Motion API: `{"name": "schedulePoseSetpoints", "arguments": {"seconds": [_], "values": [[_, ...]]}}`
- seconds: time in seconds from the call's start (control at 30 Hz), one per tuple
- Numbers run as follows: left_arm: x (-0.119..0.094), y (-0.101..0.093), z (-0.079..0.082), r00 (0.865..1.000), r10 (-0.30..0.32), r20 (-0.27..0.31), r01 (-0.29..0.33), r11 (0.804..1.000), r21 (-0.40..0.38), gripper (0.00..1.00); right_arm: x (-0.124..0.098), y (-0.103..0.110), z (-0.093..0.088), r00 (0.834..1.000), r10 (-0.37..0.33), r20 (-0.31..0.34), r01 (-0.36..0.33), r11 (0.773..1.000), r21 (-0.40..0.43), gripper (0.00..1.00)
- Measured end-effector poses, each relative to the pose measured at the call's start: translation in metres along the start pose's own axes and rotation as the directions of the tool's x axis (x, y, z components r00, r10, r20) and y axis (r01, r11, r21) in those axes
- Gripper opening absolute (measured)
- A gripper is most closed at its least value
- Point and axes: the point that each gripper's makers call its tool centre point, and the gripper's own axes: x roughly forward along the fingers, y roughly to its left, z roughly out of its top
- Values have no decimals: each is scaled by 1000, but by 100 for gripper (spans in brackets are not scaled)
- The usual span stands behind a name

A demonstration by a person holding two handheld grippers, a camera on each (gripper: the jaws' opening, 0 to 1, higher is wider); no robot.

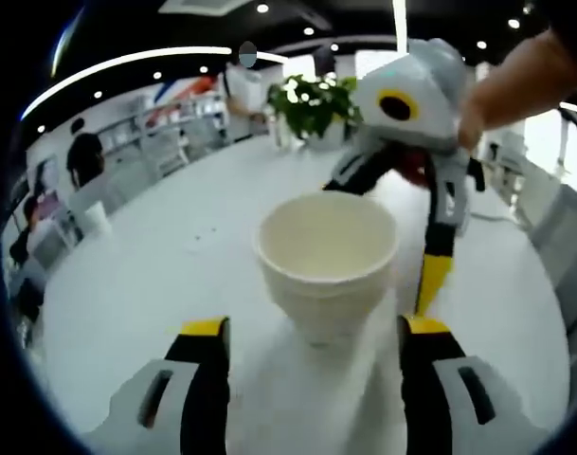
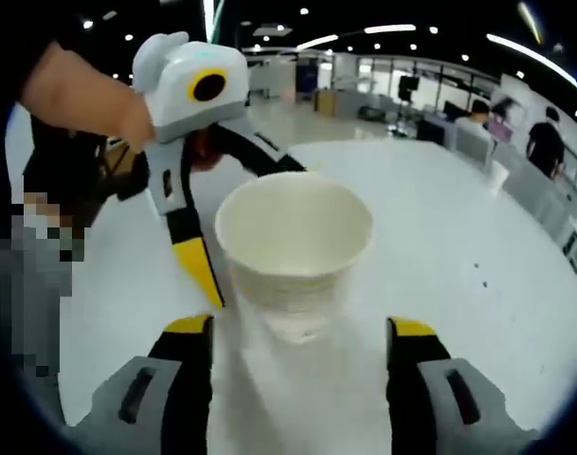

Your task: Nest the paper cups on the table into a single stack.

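A white paper cup (image 1: pixel 328 261) stands upright on the white table (image 1: pixel 146 294); ridges under its rim (image 2: pixel 288 284) look like nested cups. My left gripper (image 1: pixel 312 327) is open, its yellow-tipped jaws either side of the cup's base. My right gripper (image 2: pixel 300 327) is also open around the same cup from the opposite side. In the left gripper view the right gripper (image 1: pixel 390 223) reaches in from the upper right, one finger (image 1: pixel 433 275) beside the cup. In the right gripper view the left gripper (image 2: pixel 241 213) comes in from the upper left, its finger (image 2: pixel 198 265) beside the cup.
A potted plant (image 1: pixel 312 104) stands at the table's far side. A small white cup-like object (image 1: pixel 94 218) (image 2: pixel 496 175) sits near the table edge. A person's hand (image 2: pixel 89 95) holds the left gripper. People and shelves fill the background.
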Motion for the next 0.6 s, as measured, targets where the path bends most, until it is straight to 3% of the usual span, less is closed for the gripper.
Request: {"name": "schedulePoseSetpoints", "arguments": {"seconds": [0.07, 0.17, 0.23, 0.33, 0.47, 0.6], "values": [[-8, 4, 6, 999, 33, 21, -33, 999, -13, 88, -8, -3, 6, 999, -32, 29, 32, 999, -3, 100], [-21, 6, 9, 996, 79, 33, -78, 996, -30, 98, -24, -6, 12, 995, -70, 67, 69, 997, 20, 100], [-33, 14, 10, 986, 156, 54, -156, 988, -10, 98, -34, 1, 15, 992, -82, 94, 77, 996, 55, 100], [-47, 4, 12, 983, 172, 71, -164, 980, -110, 98, -54, 12, 17, 983, -128, 130, 124, 992, 32, 100], [-72, -11, 13, 969, 220, 114, -208, 972, -114, 98, -77, 26, 9, 972, -176, 156, 164, 983, 84, 100], [-90, -29, 6, 963, 243, 115, -227, 964, -139, 98, -98, 45, -4, 962, -211, 174, 191, 973, 127, 100]]}}
